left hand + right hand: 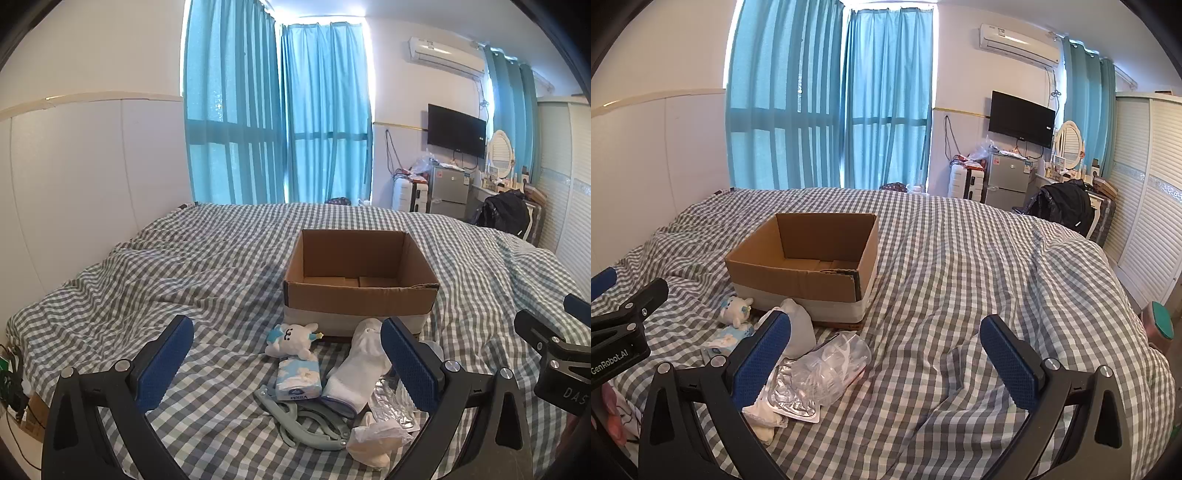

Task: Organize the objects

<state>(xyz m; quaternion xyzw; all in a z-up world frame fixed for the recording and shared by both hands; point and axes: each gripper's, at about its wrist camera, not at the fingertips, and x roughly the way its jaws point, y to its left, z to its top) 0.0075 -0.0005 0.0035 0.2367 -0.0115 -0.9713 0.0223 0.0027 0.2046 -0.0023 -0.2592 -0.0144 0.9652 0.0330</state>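
Observation:
An open empty cardboard box [360, 284] [809, 266] sits on the checked bed. In front of it lies a pile: a small white plush toy [293, 341] [735, 311], a blue tissue pack [297, 380] [729, 338], white socks [360, 363], a grey-blue folding hanger [306, 424], a crumpled white cloth [376, 439], a clear plastic bag [834, 363] and a silver foil pack [792, 397]. My left gripper [288, 363] is open and empty above the pile. My right gripper [886, 356] is open and empty, to the right of the pile.
The checked bedspread [207, 273] is rumpled. Blue curtains [277, 122] hang at the back. A TV [456, 131], a small fridge [448, 192], a dresser with a mirror [500, 151] and a white wardrobe [1145, 206] stand at the right.

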